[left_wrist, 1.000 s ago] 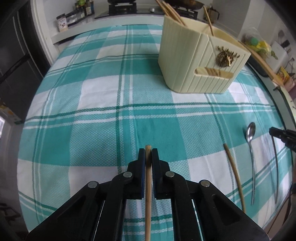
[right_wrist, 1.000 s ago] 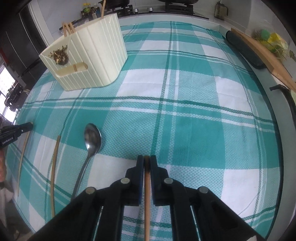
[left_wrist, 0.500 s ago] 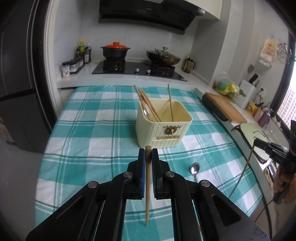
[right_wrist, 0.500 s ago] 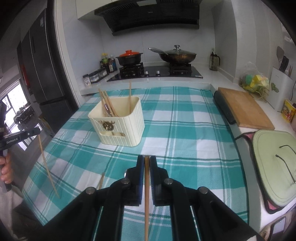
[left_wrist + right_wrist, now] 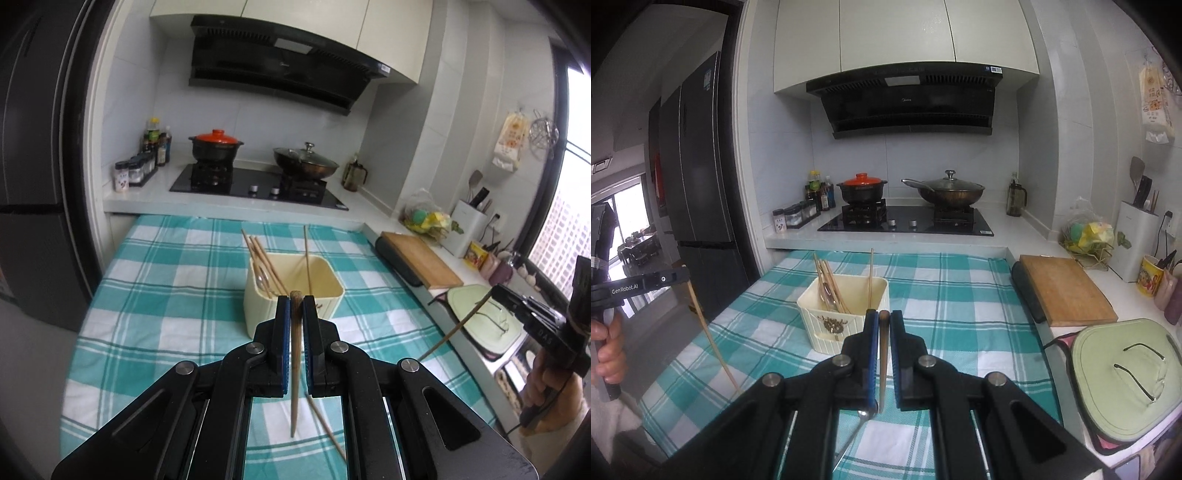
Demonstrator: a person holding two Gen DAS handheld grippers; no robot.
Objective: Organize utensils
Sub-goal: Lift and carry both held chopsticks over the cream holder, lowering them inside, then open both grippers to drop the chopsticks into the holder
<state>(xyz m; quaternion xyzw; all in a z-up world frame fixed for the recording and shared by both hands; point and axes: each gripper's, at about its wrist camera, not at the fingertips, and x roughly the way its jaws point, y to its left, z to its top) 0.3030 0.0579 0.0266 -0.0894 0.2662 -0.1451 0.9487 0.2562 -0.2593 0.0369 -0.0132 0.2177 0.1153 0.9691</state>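
Between the left gripper's pads: left gripper (image 5: 295, 306) is clamped on a wooden chopstick (image 5: 294, 373), which hangs down below the jaws above the bench.
Under and just right of it: another chopstick (image 5: 328, 428) lies slanted on the checked teal cloth (image 5: 166, 295).
Right gripper: right gripper (image 5: 884, 321) is closed tight on its own chopstick (image 5: 882, 365), tip pointing down.
Below the right gripper: a metal spoon (image 5: 866, 415) lies on the cloth.
Ahead of both grippers: a cream utensil holder (image 5: 258, 302) stands on the cloth, with several chopsticks leaning inside.
Far beyond: a stove (image 5: 258, 186) with an orange-lidded pot (image 5: 216, 146) and a wok (image 5: 304, 162).
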